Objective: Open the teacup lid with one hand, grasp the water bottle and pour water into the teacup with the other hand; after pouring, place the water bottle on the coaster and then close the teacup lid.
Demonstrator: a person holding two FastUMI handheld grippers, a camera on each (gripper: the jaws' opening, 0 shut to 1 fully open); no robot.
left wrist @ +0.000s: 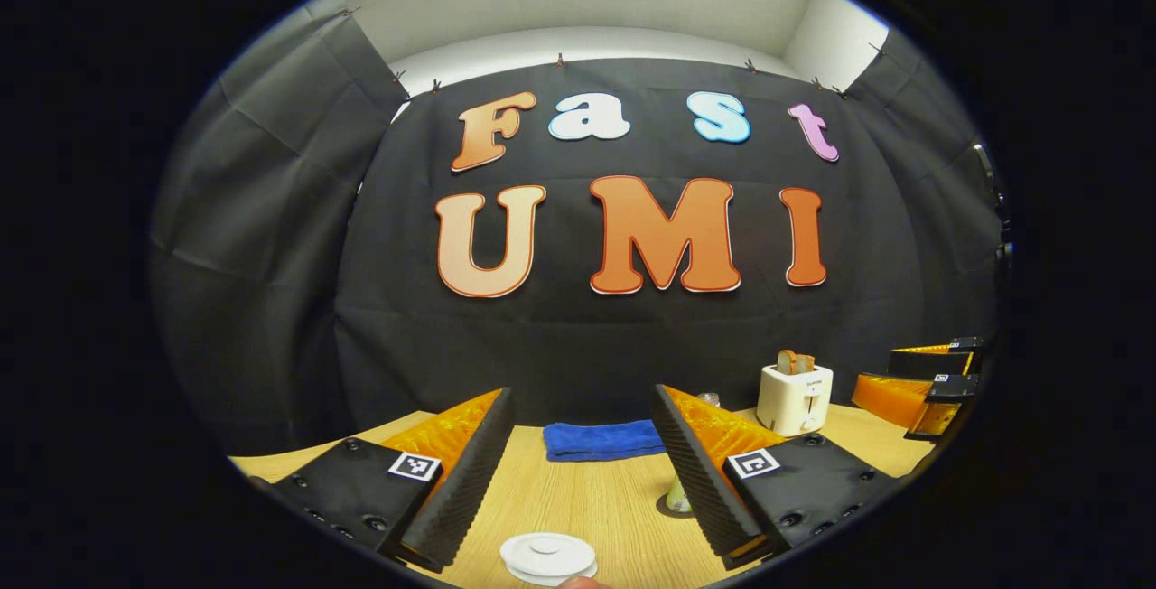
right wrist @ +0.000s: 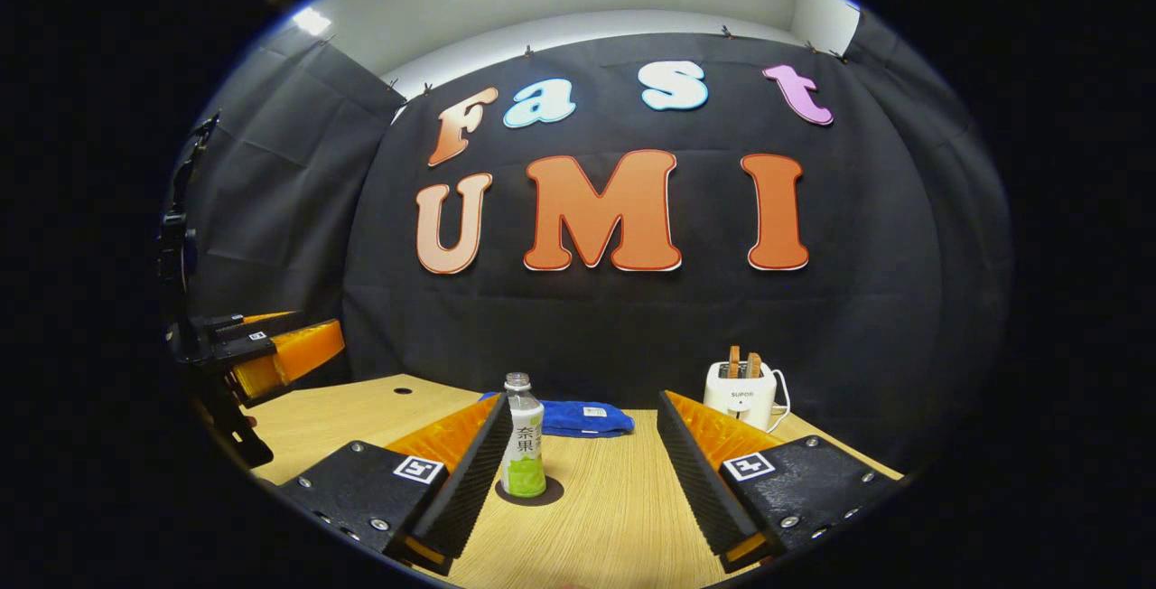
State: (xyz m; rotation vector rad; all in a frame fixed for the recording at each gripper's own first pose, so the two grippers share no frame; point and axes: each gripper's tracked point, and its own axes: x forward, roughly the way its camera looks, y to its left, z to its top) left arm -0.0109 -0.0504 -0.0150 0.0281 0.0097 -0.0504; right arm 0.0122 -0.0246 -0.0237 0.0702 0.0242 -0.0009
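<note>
The water bottle (right wrist: 523, 437) stands upright on a dark round coaster (right wrist: 533, 492) on the wooden table (right wrist: 361, 413), seen in the right gripper view just inside the left finger of the right gripper (right wrist: 582, 472), nearer that finger than the other. In the left gripper view only the bottle's base and the tip of its cap peek out from behind the right finger of the left gripper (left wrist: 582, 472), with the coaster edge under it.

Largest of all is the table, pale wood grain, running back to the black cloth wall. On it, toward the back, lies a folded blue towel (right wrist: 578, 418), just behind the bottle in the right gripper view and centred between the fingers in the left gripper view. A white toaster (right wrist: 741, 393) with slices of bread standing in its slots sits at the back right, well apart from the bottle.

Both grippers have their fingers spread wide, holding nothing. Each also shows at the edge of the other's view, raised above the table.

The teacup lid (left wrist: 548, 554) is a white round disc with a small knob, low in the left gripper view, between that gripper's fingers and touched by neither. Whether it sits on the teacup cannot be told; the cup itself is hidden below.
</note>
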